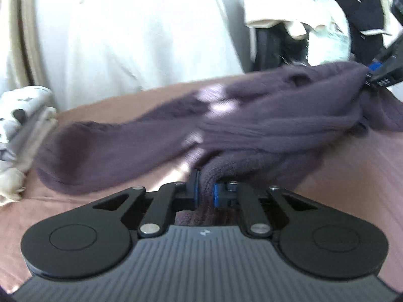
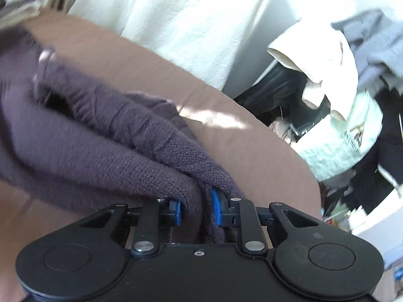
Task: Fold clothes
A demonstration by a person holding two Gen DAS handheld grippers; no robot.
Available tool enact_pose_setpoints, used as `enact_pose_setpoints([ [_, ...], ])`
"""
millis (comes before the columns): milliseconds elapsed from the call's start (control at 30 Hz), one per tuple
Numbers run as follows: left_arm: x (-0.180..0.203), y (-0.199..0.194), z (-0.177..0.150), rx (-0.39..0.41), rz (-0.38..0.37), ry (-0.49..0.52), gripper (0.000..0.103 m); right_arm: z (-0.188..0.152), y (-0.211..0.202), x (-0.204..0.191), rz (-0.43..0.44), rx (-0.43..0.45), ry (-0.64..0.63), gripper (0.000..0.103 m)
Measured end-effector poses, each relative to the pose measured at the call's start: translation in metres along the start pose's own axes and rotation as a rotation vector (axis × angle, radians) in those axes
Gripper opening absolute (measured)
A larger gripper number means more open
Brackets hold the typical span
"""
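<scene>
A dark purple knitted sweater (image 1: 264, 115) lies bunched across a brown bedsheet (image 1: 88, 201). My left gripper (image 1: 205, 192) is shut on a fold of its near edge, blue pads pressed into the knit. In the right wrist view the same sweater (image 2: 100, 151) runs off to the left, and my right gripper (image 2: 196, 209) is shut on a thick gathered fold of it. The right gripper (image 1: 377, 71) also shows at the far right of the left wrist view, pinching the sweater's other end, which is lifted a little off the sheet.
A white curtain (image 1: 126, 37) hangs behind the bed. A heap of pale and dark clothes (image 2: 340, 100) is piled at the right, past the bedsheet's edge (image 2: 289, 156). Patterned light fabric (image 1: 22, 125) sits at the left edge of the bed.
</scene>
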State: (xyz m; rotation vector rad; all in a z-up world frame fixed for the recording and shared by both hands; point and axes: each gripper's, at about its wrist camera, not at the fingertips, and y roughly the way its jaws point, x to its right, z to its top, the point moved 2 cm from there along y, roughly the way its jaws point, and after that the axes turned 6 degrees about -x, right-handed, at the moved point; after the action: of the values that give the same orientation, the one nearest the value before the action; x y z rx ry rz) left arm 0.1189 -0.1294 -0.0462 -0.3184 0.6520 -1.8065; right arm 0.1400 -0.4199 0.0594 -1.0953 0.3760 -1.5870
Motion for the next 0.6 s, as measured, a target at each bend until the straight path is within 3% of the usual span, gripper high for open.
enact_pose_setpoints([
  [33,-0.007,-0.004,0.003,0.017,0.025,-0.008,0.009,0.002,-0.002,0.004,0.021,-0.011,0.035,0.025],
  [167,-0.040,-0.016,0.014,0.046,0.007,-0.113,0.009,-0.004,-0.022,0.005,0.132,0.002,0.130,0.023],
  [333,-0.044,-0.026,0.025,0.108,0.077,-0.063,0.009,-0.011,-0.052,0.020,0.295,0.064,0.282,0.021],
  [433,-0.041,-0.047,0.035,0.192,0.151,-0.028,0.009,-0.009,-0.078,0.025,0.387,0.131,0.311,0.020],
  [533,-0.050,-0.070,0.038,0.245,0.184,-0.048,0.009,-0.006,-0.103,0.032,0.473,0.192,0.358,0.020],
  [600,-0.067,-0.081,0.039,0.262,0.219,-0.087,0.010,-0.009,-0.113,0.037,0.591,0.225,0.422,0.020],
])
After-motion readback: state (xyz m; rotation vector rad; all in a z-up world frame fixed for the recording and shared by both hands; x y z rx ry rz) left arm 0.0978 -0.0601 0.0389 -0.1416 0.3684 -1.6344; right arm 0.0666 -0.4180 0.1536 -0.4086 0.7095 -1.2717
